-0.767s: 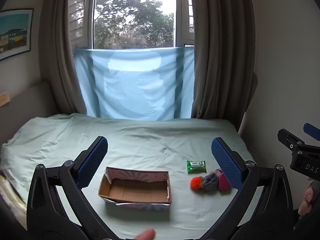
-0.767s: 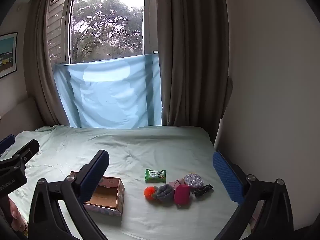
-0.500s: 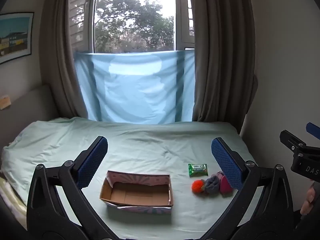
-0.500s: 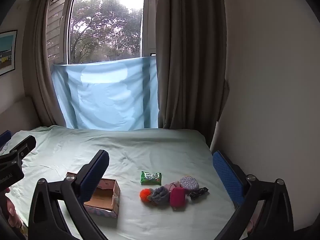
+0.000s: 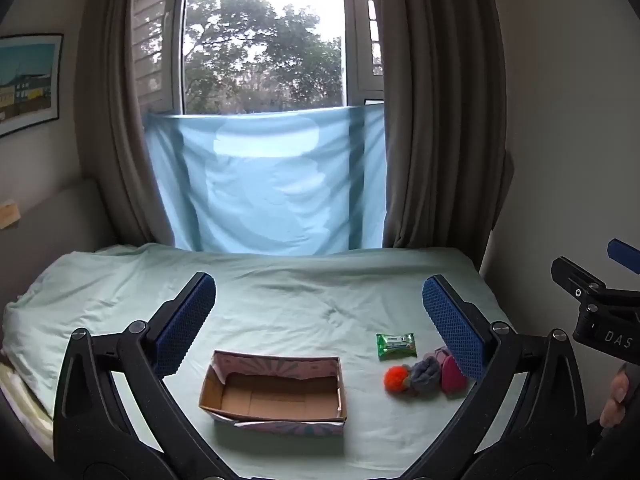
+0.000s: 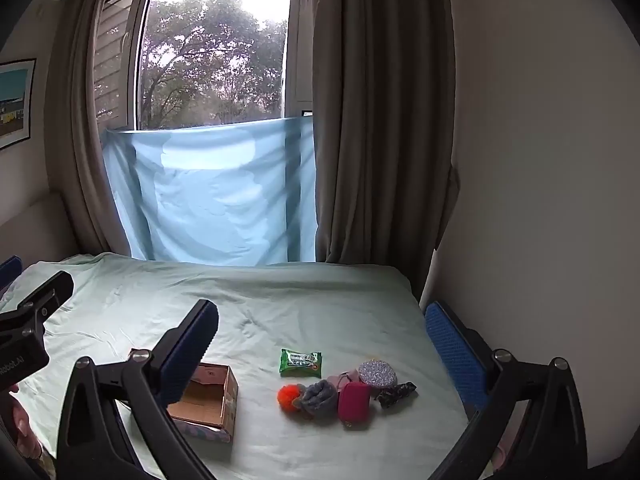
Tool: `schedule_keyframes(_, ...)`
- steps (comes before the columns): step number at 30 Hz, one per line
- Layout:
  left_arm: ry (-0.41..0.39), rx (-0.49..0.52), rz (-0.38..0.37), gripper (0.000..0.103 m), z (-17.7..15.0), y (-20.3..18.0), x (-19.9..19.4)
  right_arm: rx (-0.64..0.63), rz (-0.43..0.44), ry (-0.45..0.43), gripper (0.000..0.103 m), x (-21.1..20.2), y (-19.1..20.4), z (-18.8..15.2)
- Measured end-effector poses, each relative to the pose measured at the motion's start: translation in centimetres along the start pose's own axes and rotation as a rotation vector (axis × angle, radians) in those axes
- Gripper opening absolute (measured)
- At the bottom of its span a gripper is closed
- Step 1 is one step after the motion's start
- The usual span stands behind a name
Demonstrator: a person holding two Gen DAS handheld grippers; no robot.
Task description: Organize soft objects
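— Both sets of jaws stand spread wide with nothing between them: our left gripper and our right gripper hang above the bed, each with blue, knobbly pads on black arms.

— And the soft things?

— We see them clustered on the pale green, wrinkled sheet, right of the box. That box is open-topped cardboard with a patterned outside, its long axis running left to right in the left view.

— What lies in the cluster?

— A fuzzy orange pompom touches a grey knitted bundle, which touches a smooth magenta pouch whose long axis points away from us. Just behind sits a glossy green packet, lying flat with its length across.

— Do the views differ?

— Yes. Only the right view shows a round glittery disc and a dark crumpled piece beside it; in the left view our own finger hides that spot.
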State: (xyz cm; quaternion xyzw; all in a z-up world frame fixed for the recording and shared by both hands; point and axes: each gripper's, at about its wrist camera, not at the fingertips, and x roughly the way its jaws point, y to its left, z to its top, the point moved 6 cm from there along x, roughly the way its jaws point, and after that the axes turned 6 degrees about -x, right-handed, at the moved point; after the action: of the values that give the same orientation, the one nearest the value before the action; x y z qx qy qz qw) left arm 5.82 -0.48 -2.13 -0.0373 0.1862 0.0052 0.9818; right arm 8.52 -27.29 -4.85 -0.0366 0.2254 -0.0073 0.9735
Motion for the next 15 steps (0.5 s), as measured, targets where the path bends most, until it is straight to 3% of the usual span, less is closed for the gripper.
schedule_keyframes(8, 0.001, 0.004, -0.001, 0.103, 0.4, 0.0, 0.3, 0.007, 0.016, -0.002, 0.103, 1.5, -3.4, 0.7)
schedule_keyframes(10, 0.003, 0.005, 0.002, 0.103, 0.5, -0.1, 0.5, -0.007, -0.003, -0.011, 0.103, 0.4, 0.2, -0.2)
schedule_keyframes(15, 0.013, 0.003, 0.005, 0.103, 0.5, -0.1, 0.9, -0.003, 0.001, -0.009, 0.103, 0.8, -0.8, 0.1)
